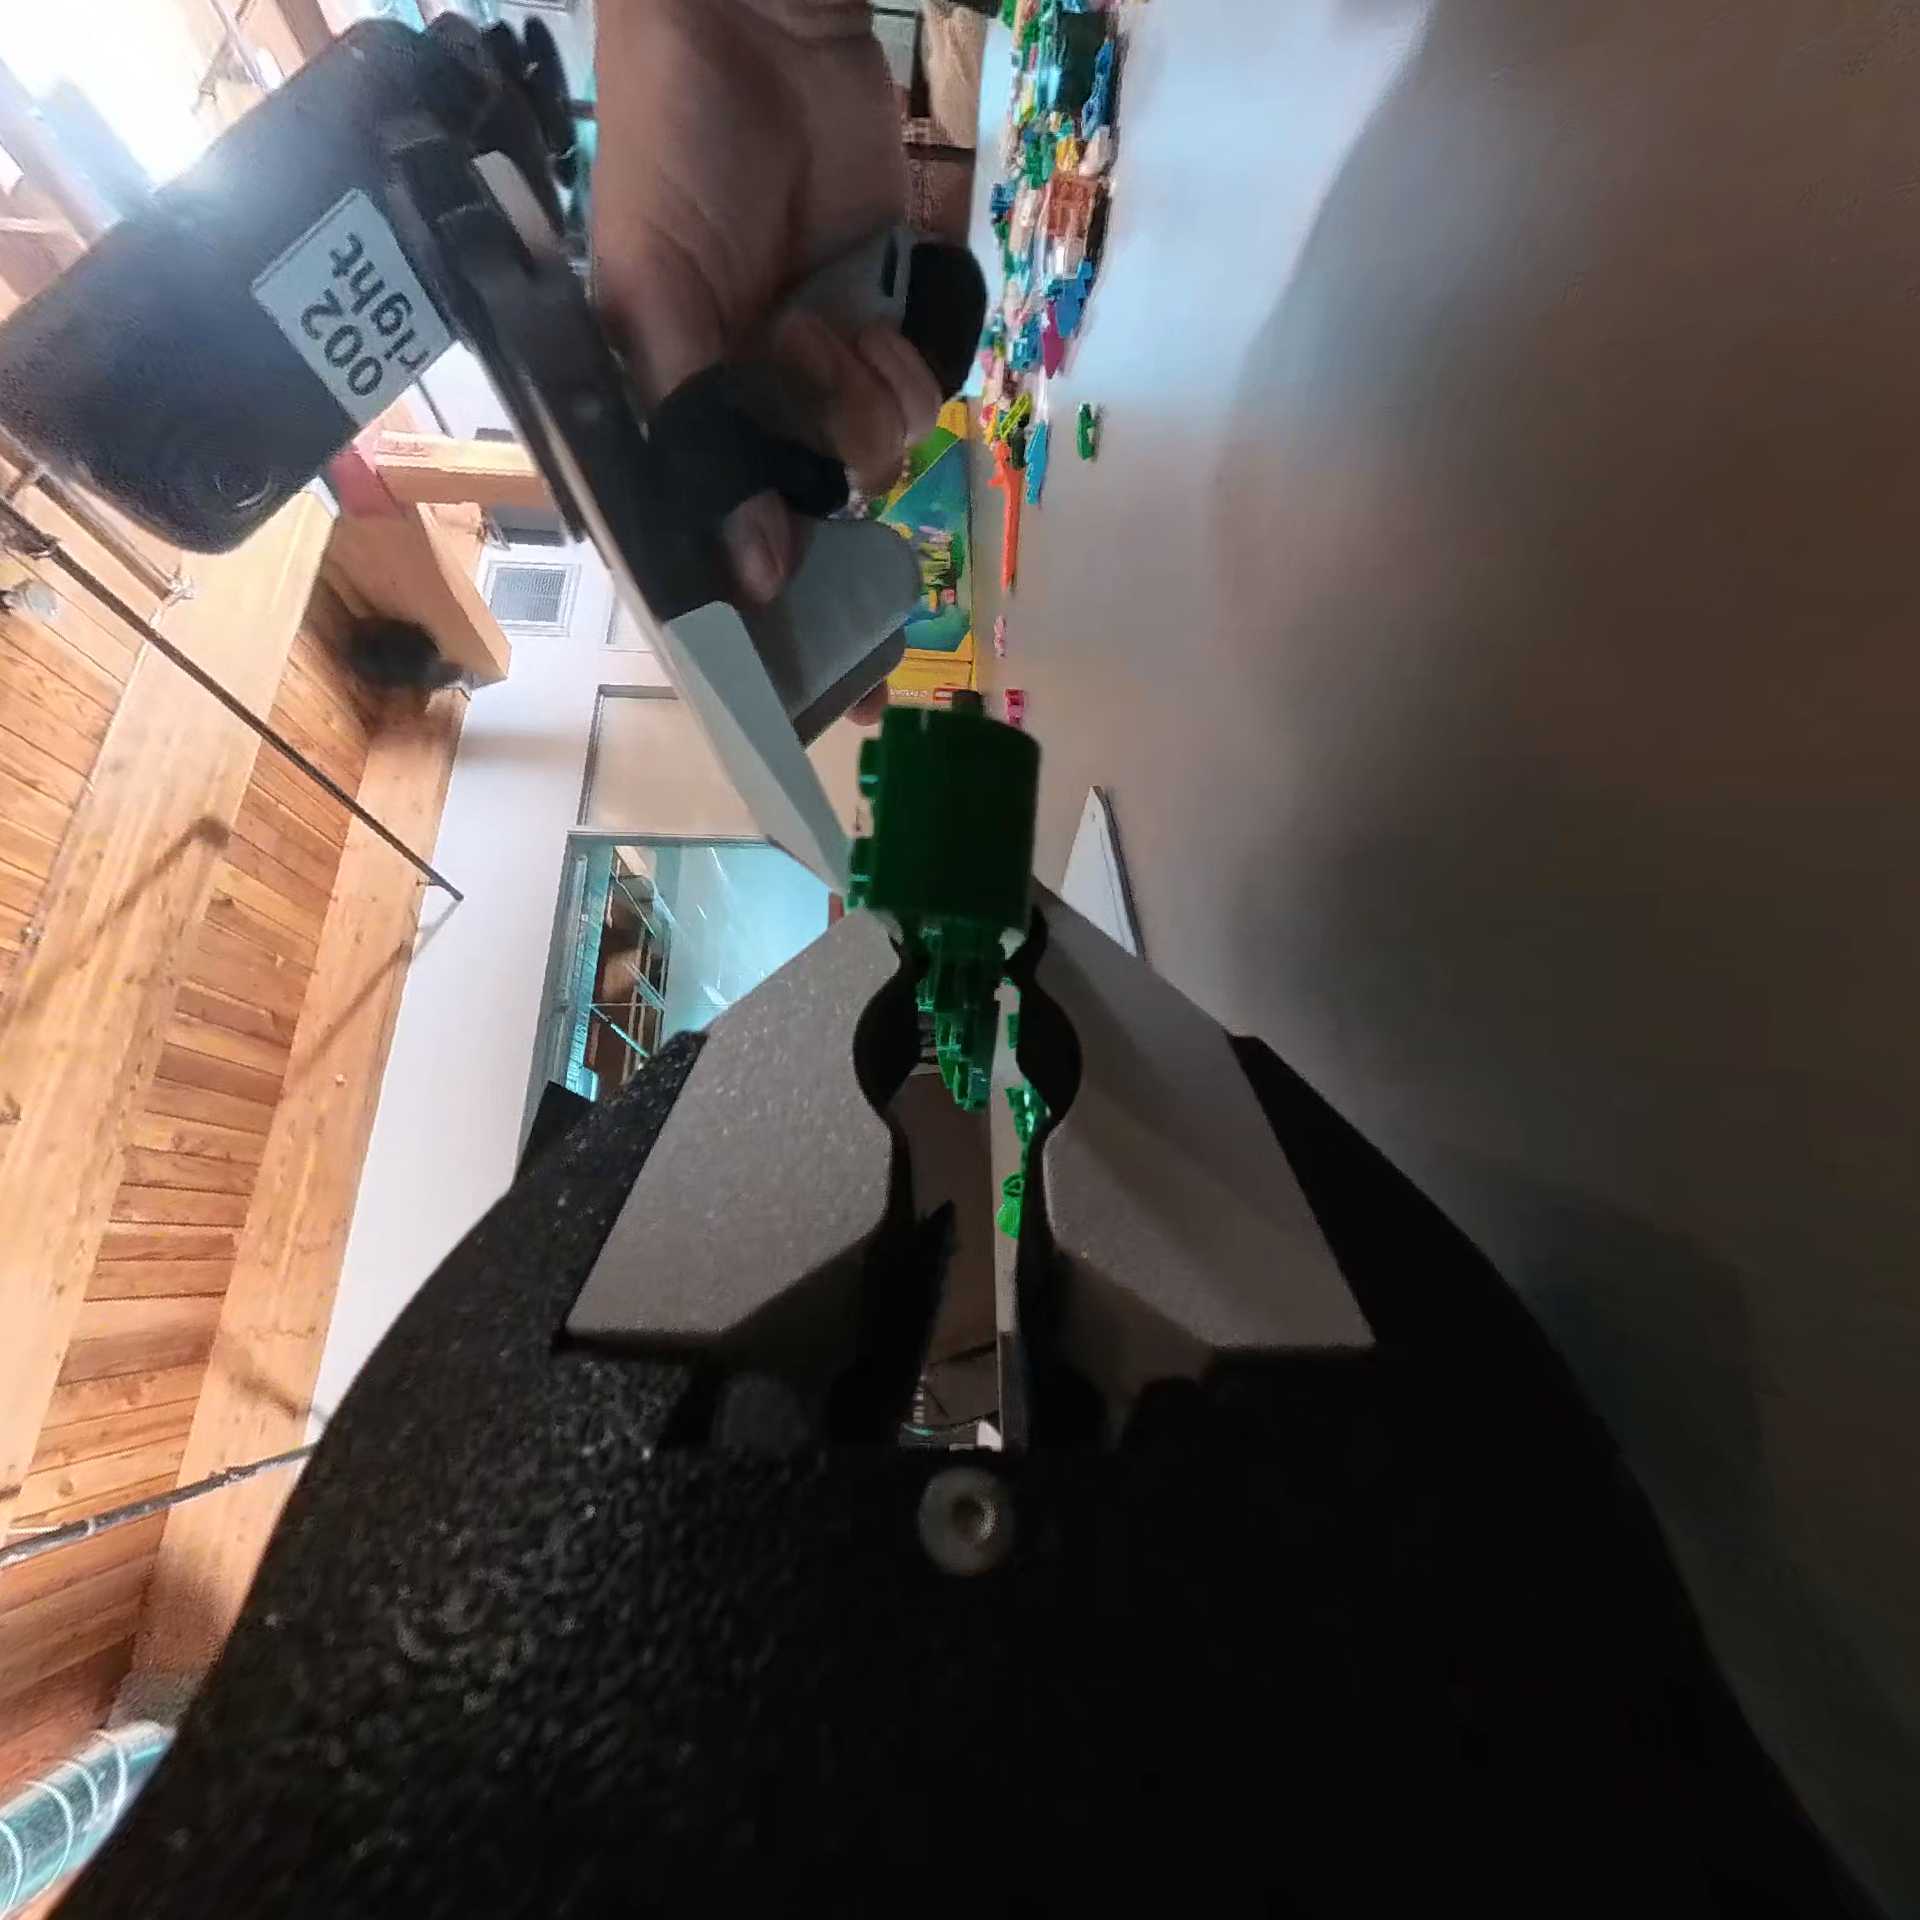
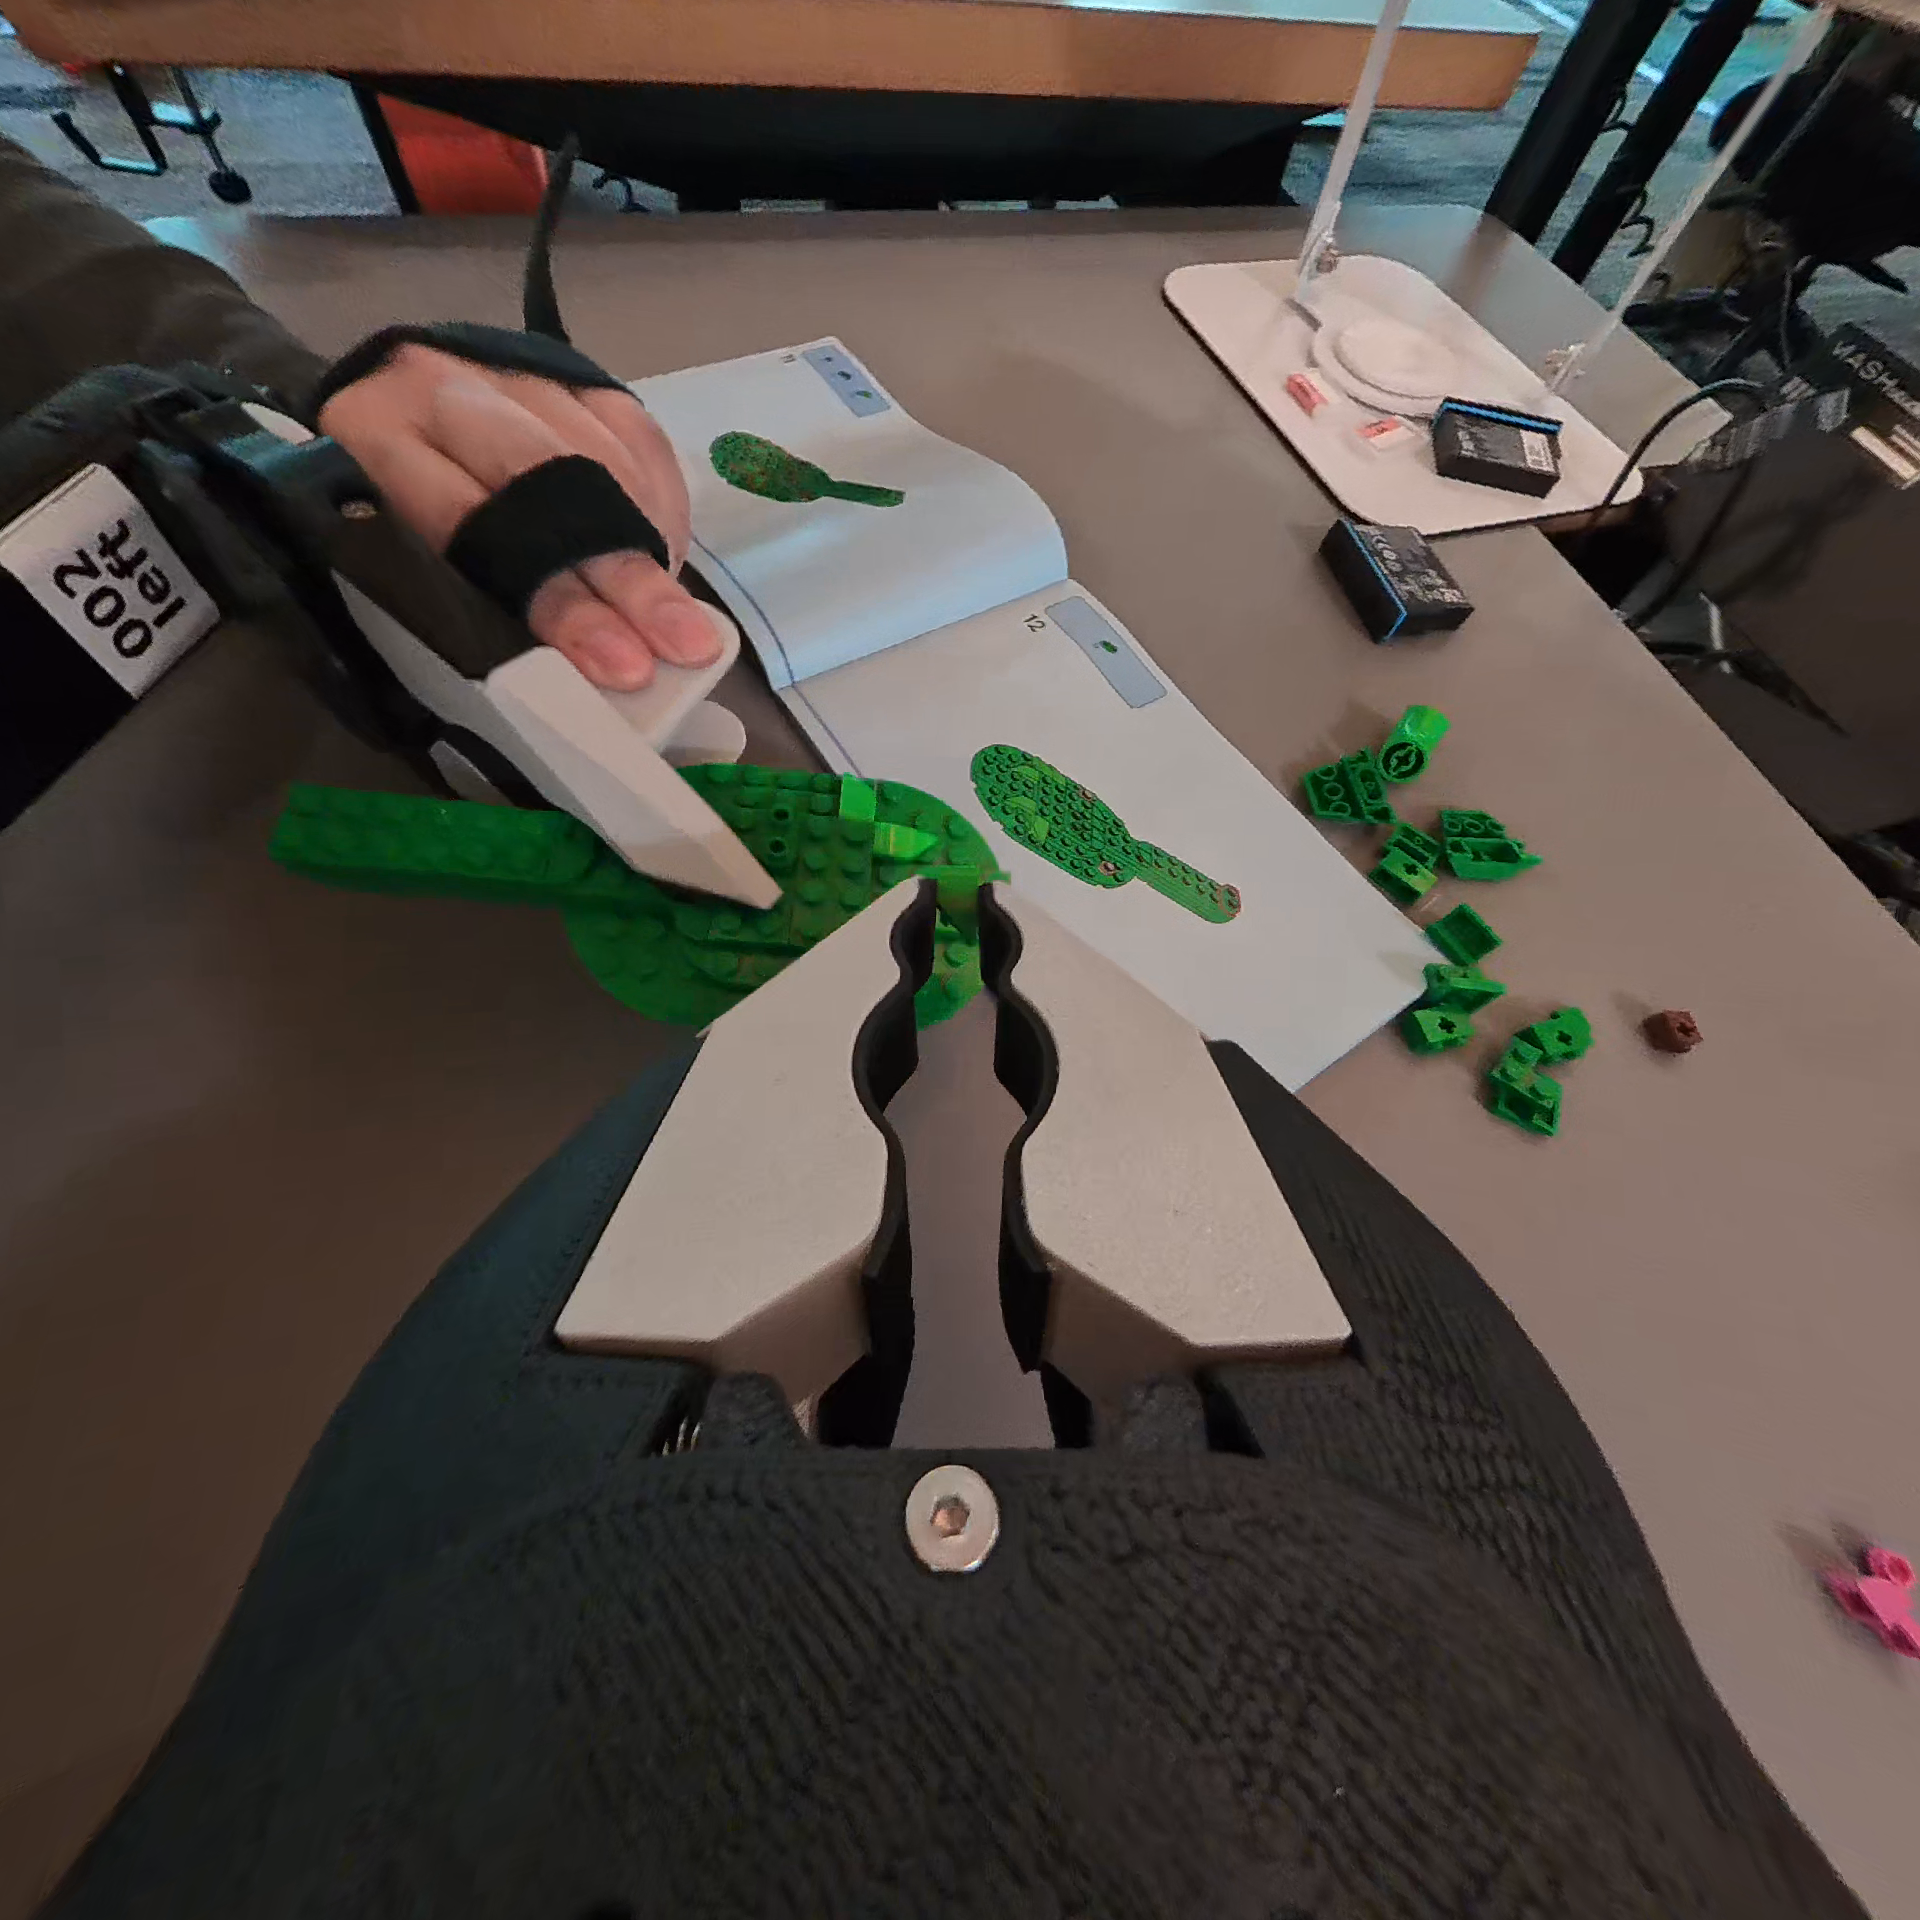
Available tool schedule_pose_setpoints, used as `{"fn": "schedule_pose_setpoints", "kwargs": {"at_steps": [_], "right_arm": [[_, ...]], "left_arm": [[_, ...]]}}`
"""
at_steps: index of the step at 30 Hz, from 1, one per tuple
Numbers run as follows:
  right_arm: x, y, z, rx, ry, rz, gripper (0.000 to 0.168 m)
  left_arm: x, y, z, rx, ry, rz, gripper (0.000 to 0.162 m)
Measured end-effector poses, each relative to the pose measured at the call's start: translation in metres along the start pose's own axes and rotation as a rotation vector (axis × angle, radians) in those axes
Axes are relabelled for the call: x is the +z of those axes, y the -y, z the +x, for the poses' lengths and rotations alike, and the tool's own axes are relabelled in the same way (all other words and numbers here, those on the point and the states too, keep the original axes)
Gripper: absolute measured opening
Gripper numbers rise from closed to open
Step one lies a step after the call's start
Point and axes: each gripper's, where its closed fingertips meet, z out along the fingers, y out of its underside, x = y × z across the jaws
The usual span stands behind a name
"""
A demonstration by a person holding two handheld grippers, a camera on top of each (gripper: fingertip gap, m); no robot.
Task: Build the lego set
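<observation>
A: Grey table [image 2: 312,1091] noted. Our right gripper [image 2: 951,896]?

B: Nearly together on the near-right rim of the green plate assembly [image 2: 665,966]. We judge it should pinch squarely, pressing studs home evenly.

A: Left gripper [image 2: 764,883]?

B: Clamped on that assembly at its left. Instruction booklet [image 2: 1195,790] beyond; loose green bricks [image 2: 1455,935] far right.

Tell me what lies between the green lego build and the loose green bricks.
The open instruction booklet lies between green lego build and loose green bricks, per right wrist view.
</observation>
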Motion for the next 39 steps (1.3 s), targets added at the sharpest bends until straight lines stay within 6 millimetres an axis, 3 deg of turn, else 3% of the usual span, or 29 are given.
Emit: {"fn": "schedule_pose_setpoints", "kwargs": {"at_steps": [10,22,30,39], "right_arm": [[-0.027,0.005,-0.01,-0.034,0.021,0.105,0.006],[-0.025,0.003,-0.016,-0.047,0.05,0.107,0.006],[-0.028,0.001,-0.016,-0.053,0.042,0.092,0.006],[-0.024,-0.003,-0.029,-0.078,0.094,0.04,0.007]], "left_arm": [[-0.004,0.009,-0.008,-0.004,0.051,0.018,0.01],[-0.006,0.017,-0.008,0.029,0.06,0.038,0.01],[-0.005,0.012,-0.009,0.018,0.06,0.03,0.01],[-0.006,0.015,-0.008,0.02,0.06,0.062,0.01]]}}
